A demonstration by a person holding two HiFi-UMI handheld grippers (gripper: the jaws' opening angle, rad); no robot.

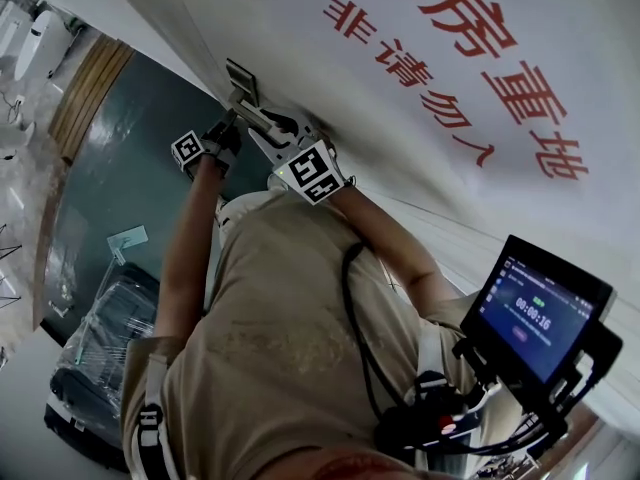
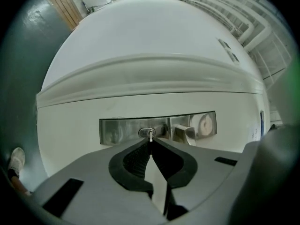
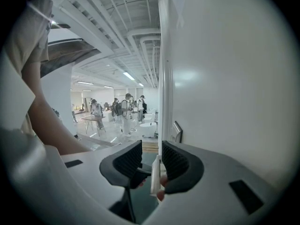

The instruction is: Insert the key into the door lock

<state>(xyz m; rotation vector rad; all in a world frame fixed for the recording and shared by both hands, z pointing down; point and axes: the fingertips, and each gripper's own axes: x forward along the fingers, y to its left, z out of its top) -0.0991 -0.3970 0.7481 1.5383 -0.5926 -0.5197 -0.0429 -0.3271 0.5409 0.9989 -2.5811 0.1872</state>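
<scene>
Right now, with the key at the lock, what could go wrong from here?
The left gripper pinches the key only at the tips of its fingers, so the key might twist or slip as it is pushed into the lock. The right gripper is open beside the door, not clamping it, so the door might swing away under the push.

A lit screen [image 1: 545,313] shows a timer. Above and left of the screen runs red lettering [image 1: 470,63]; far left of the screen, a plastic-wrapped bundle [image 1: 100,358] sits on the teal floor [image 1: 130,148].
</scene>
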